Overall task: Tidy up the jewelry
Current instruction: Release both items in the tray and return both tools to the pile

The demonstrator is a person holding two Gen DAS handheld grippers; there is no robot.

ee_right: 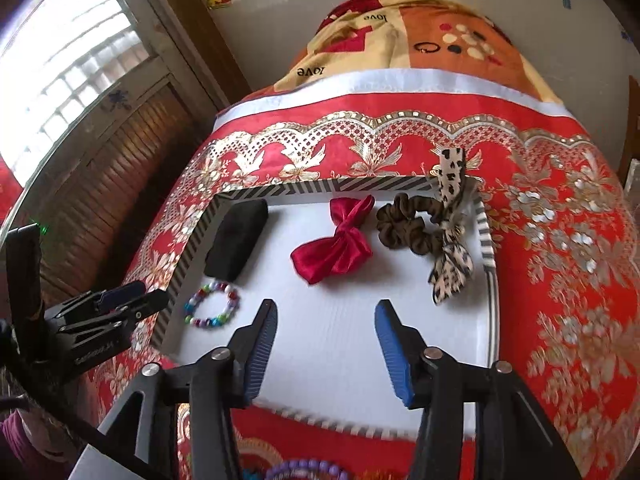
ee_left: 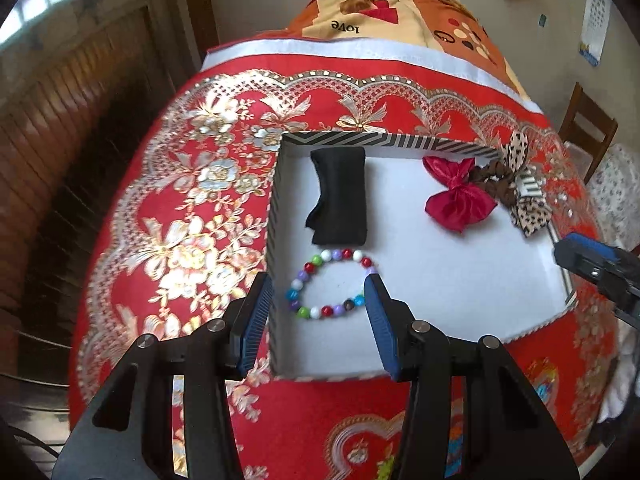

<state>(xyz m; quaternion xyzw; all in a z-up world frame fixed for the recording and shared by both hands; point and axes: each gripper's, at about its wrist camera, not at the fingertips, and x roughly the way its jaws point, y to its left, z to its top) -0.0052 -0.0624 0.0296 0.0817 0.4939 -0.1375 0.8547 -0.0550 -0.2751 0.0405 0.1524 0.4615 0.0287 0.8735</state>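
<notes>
left gripper and right gripper, both released, above striped tray containing bead bracelet.

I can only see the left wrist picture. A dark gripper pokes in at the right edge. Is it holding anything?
Observer: No. The right gripper is open and empty, above the box.
Operator: Is any jewelry outside the box?
Observer: Yes, purple bead strands lie just outside its near edge.
Operator: What's the brown thing beside the red bow?
Observer: A brown scrunchie, a full ring, touching the leopard-print bow.
</notes>
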